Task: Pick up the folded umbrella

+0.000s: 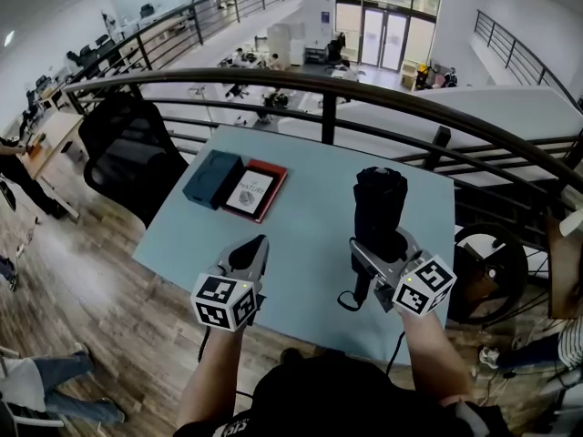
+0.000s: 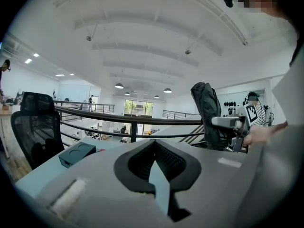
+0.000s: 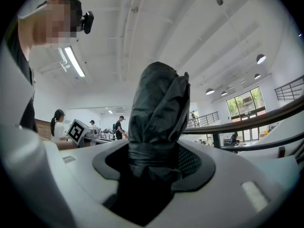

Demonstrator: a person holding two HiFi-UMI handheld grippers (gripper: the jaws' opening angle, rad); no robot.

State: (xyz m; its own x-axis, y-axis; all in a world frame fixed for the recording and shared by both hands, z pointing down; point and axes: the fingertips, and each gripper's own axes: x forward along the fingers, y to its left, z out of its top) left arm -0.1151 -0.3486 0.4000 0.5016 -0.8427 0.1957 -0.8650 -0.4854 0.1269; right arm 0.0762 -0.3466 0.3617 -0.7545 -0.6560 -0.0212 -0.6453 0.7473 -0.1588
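Head view: folded umbrella (image 1: pixel 380 209), black, stands upright over the light blue surface (image 1: pixel 310 235), right half. Right gripper (image 1: pixel 383 248) is clamped round its lower body, handle and wrist loop hanging out at 6 o'clock of the jaws. Cannot tell if the bottom end is touching the surface or just clear of it. Left gripper (image 1: pixel 253 255) sits at 9 o'clock of the right one, well apart from the umbrella, jaws pinched together on nothing. Dark teal box (image 1: pixel 211 177) and a red-edged book (image 1: pixel 256 191) lie side by side at 12 o'clock of the left gripper, untouched.

Left gripper view: left gripper (image 2: pixel 154 144) clenched, tips meeting, nothing between. Umbrella (image 2: pixel 206 110) at 2 o'clock, upright in the right gripper (image 2: pixel 228 122). Teal box (image 2: pixel 77 153) at 9 o'clock on the surface.

Right gripper view: umbrella (image 3: pixel 159 108) fills the gap of the right gripper (image 3: pixel 154 163); both pads press on the strapped, narrower part, canopy bulging out beyond the jaws.

Step judged: grasp made, the lift in hand or just done. Next move calls for holding the clamp firm and keeping the umbrella vertical, raising it clear of the surface; left gripper not needed.
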